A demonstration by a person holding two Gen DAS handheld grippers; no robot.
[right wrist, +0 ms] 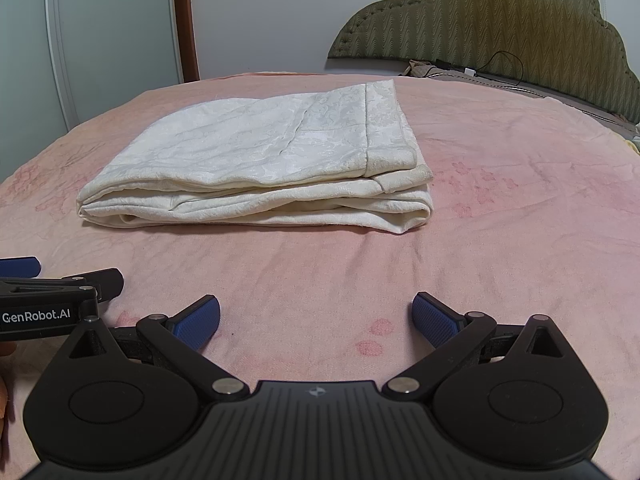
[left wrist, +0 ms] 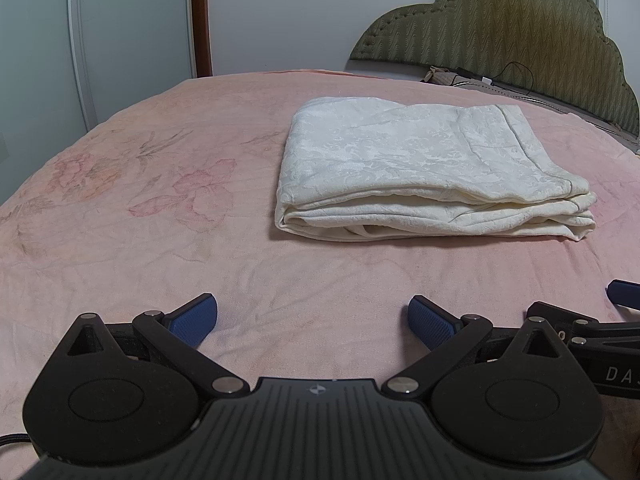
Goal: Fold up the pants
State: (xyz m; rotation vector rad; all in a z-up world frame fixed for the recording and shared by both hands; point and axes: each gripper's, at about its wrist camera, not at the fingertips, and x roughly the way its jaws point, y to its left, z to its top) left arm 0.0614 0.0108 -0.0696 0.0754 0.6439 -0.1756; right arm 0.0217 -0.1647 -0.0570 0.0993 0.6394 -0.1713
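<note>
Cream-white pants (left wrist: 424,168) lie folded into a flat stack of several layers on the pink bedspread (left wrist: 160,208); they also show in the right wrist view (right wrist: 260,160). My left gripper (left wrist: 313,320) is open and empty, low over the bed, well short of the pants' near edge. My right gripper (right wrist: 316,318) is open and empty, also short of the pants. The two grippers are side by side: a blue finger of the right one (left wrist: 624,294) shows at the left view's right edge, a finger of the left one (right wrist: 20,266) at the right view's left edge.
An olive padded headboard (left wrist: 500,28) stands at the back right, with a black cable and small items (left wrist: 480,78) at its foot. A white wardrobe (left wrist: 100,40) and a wall stand behind the bed's far edge. The bedspread has a faint flower print (left wrist: 200,188).
</note>
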